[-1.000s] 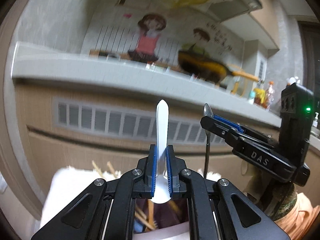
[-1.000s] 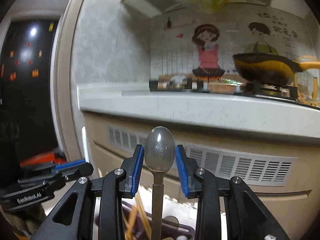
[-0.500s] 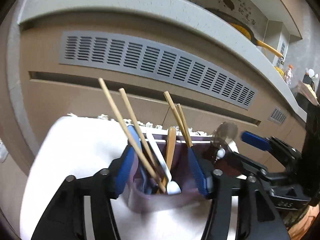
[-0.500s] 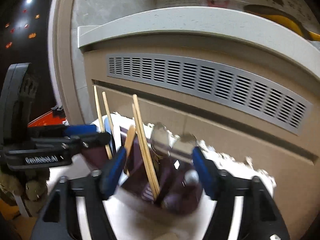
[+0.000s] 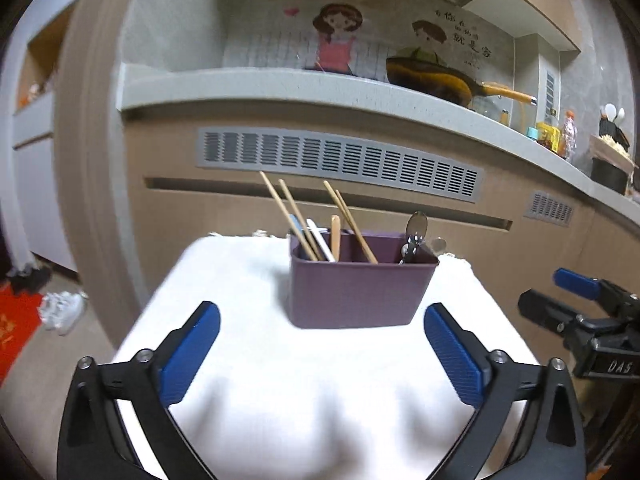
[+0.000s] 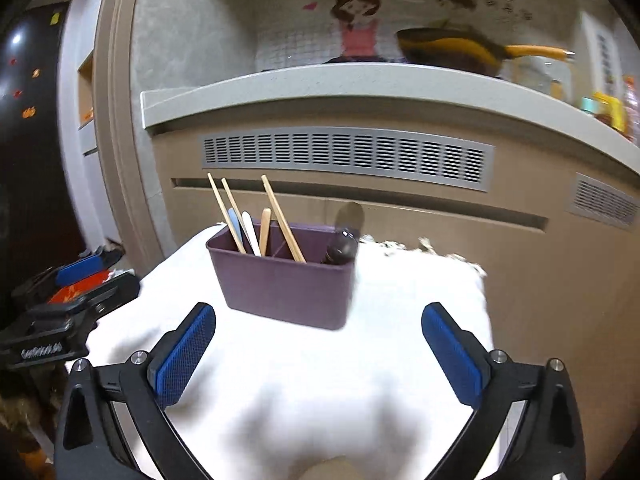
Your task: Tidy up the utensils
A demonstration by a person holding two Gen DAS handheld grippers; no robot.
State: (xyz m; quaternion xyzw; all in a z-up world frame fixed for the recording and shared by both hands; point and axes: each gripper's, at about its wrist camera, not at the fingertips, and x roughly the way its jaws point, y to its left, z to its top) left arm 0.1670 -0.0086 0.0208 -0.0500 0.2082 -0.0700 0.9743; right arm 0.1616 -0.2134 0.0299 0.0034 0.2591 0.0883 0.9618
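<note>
A purple utensil holder (image 5: pixel 360 288) stands on a white cloth-covered table (image 5: pixel 304 400); it also shows in the right wrist view (image 6: pixel 284 284). It holds wooden chopsticks (image 5: pixel 280 216), a white utensil (image 5: pixel 320 240), a wooden handle and metal spoons (image 5: pixel 414 230) in its right compartment. My left gripper (image 5: pixel 322 354) is open and empty, well in front of the holder. My right gripper (image 6: pixel 318 350) is open and empty too, also in front of the holder. Each gripper shows at the edge of the other's view.
A kitchen counter (image 5: pixel 320 84) with a vented cabinet front (image 5: pixel 340 162) rises behind the table. A pan (image 5: pixel 432 76) and bottles (image 5: pixel 560 136) sit on the counter. White shoes (image 5: pixel 60 310) lie on the floor at the left.
One second ago the left gripper held a white utensil and the right a metal spoon. Both dropped them into the holder, opened, and have pulled back from it.
</note>
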